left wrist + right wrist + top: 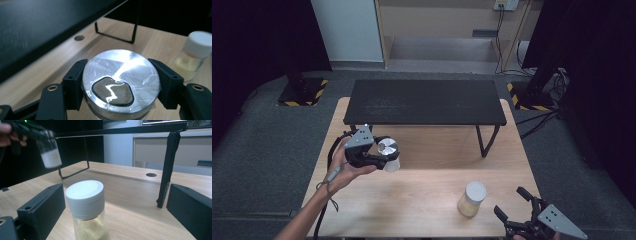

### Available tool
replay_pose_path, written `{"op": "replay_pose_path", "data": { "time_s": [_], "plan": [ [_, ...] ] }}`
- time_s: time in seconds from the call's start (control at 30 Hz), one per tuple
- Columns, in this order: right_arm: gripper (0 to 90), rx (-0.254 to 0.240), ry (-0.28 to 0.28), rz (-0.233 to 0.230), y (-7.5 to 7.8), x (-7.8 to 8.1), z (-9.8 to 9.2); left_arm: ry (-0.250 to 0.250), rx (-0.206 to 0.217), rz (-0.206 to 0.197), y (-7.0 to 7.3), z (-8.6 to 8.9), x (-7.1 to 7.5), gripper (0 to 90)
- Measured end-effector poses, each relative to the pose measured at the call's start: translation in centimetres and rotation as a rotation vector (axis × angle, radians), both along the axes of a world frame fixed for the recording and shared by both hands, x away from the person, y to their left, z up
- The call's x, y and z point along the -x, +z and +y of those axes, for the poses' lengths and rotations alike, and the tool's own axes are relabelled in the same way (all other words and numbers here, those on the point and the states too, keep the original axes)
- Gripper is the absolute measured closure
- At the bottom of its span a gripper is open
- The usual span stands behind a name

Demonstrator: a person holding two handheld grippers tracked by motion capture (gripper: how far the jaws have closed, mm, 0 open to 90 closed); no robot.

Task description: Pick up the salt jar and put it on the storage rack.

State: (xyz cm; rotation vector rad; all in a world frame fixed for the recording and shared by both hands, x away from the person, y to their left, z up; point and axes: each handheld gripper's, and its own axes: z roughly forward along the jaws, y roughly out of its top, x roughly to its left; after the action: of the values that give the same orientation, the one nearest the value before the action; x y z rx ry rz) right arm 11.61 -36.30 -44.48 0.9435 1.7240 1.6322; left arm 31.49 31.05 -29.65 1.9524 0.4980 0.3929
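Note:
My left gripper (379,156) is shut on a small glass jar with a shiny metal lid (388,147) and holds it in the air above the table's left side. In the left gripper view both black pads clamp the sides of the lid (121,72). The jar's white contents (51,157) show in the right gripper view, upper left. A second jar with a white cap (473,197) and yellowish powder stands upright on the table at front right. My right gripper (511,201) sits open just right of it, and the jar (86,202) stands ahead of its jaws, untouched.
A low black shelf (424,102) on thin metal legs spans the back of the wooden table (427,180). One leg (166,170) stands close beyond the right gripper. A round cable hole (79,38) lies in the tabletop under the shelf.

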Motion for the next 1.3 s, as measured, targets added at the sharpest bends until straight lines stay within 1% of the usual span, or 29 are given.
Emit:
{"op": "replay_pose_path", "data": {
  "time_s": [0.03, 0.07, 0.2, 0.27, 0.3, 0.33, 0.37, 0.43, 0.57, 0.63, 0.73, 0.77, 0.83, 0.87, 0.9, 0.93, 0.97, 1.03, 1.07, 1.13, 1.17, 1.27, 1.3],
  "plan": [
    [2.1, 0.000, 0.001, 0.001, 0.0, 0.0, 0.0, -0.012, 0.005, -0.003, 0.7, 0.0, 0.0, 33.7],
    [2.1, 0.001, 0.001, 0.001, 0.0, 0.0, 0.0, -0.033, 0.003, -0.006, 1.7, 0.0, -0.2, 33.7],
    [2.1, 0.000, 0.001, 0.001, 0.0, 0.0, 0.0, -0.086, -0.001, -0.019, 4.5, 0.0, -0.5, 33.7],
    [2.1, -0.001, 0.000, 0.000, 0.0, 0.0, 0.0, -0.107, 0.005, -0.020, 5.9, -0.1, -0.7, 33.7],
    [2.1, -0.003, 0.001, 0.001, 0.0, 0.0, 0.0, -0.114, 0.005, -0.021, 6.3, -0.1, -0.8, 33.7],
    [2.1, -0.005, 0.002, 0.002, 0.0, 0.0, -0.1, -0.123, 0.001, -0.025, 6.9, -0.2, -0.8, 33.7],
    [2.1, -0.005, 0.003, 0.002, 0.0, 0.0, -0.1, -0.132, -0.010, -0.031, 7.7, -0.3, -0.9, 33.7],
    [2.1, -0.006, 0.004, 0.002, 0.0, 0.0, -0.1, -0.140, -0.012, -0.035, 8.6, -0.3, -1.1, 33.7],
    [2.1, -0.005, 0.006, 0.002, 0.0, 0.0, -0.1, -0.135, -0.011, -0.047, 10.1, -0.4, -1.4, 33.7],
    [2.1, -0.007, 0.003, 0.001, 0.0, 0.0, -0.1, -0.131, -0.019, -0.053, 10.8, -0.5, -1.6, 33.7],
    [2.1, -0.008, 0.003, 0.003, -0.1, 0.0, -0.1, -0.107, -0.011, -0.056, 11.3, -0.5, -2.4, 33.7],
    [2.1, -0.008, 0.003, 0.003, -0.1, 0.0, -0.1, -0.107, -0.011, -0.056, 11.3, -0.5, -2.4, 33.7],
    [2.1, -0.008, 0.003, 0.003, -0.1, 0.0, -0.1, -0.091, -0.017, -0.061, 11.8, -0.6, -2.9, 33.7],
    [2.1, -0.009, 0.003, 0.002, -0.1, 0.0, -0.1, -0.082, -0.012, -0.064, 11.8, -0.7, -3.1, 33.7],
    [2.1, -0.009, 0.003, 0.004, -0.1, 0.0, -0.1, -0.070, -0.005, -0.064, 11.9, -0.7, -3.4, 33.7],
    [2.1, -0.009, 0.003, 0.004, -0.1, 0.0, -0.1, -0.066, -0.009, -0.065, 12.2, -0.7, -4.0, 33.7],
    [2.1, -0.009, 0.003, 0.004, -0.1, -0.1, -0.1, -0.059, -0.005, -0.069, 12.2, -0.7, -4.2, 33.7],
    [2.1, -0.009, 0.003, 0.005, -0.1, -0.1, -0.2, -0.040, 0.009, -0.070, 12.3, -0.8, -5.2, 33.7],
    [2.1, -0.012, 0.004, 0.006, -0.1, -0.1, -0.2, -0.028, 0.017, -0.073, 12.3, -0.9, -5.6, 33.6],
    [2.1, -0.013, 0.004, 0.011, -0.1, -0.1, -0.2, -0.005, 0.012, -0.074, 12.4, -1.1, -6.2, 33.7],
    [2.1, -0.013, 0.004, 0.012, -0.1, -0.1, -0.2, 0.016, 0.014, -0.081, 12.2, -1.2, -6.6, 33.7],
    [2.1, -0.020, 0.001, 0.011, -0.2, -0.1, -0.3, 0.060, 0.014, -0.080, 12.0, -1.4, -7.5, 33.7],
    [2.1, -0.023, 0.001, 0.011, -0.2, -0.1, -0.3, 0.074, 0.007, -0.079, 12.0, -1.6, -7.9, 33.7]
  ]
}}
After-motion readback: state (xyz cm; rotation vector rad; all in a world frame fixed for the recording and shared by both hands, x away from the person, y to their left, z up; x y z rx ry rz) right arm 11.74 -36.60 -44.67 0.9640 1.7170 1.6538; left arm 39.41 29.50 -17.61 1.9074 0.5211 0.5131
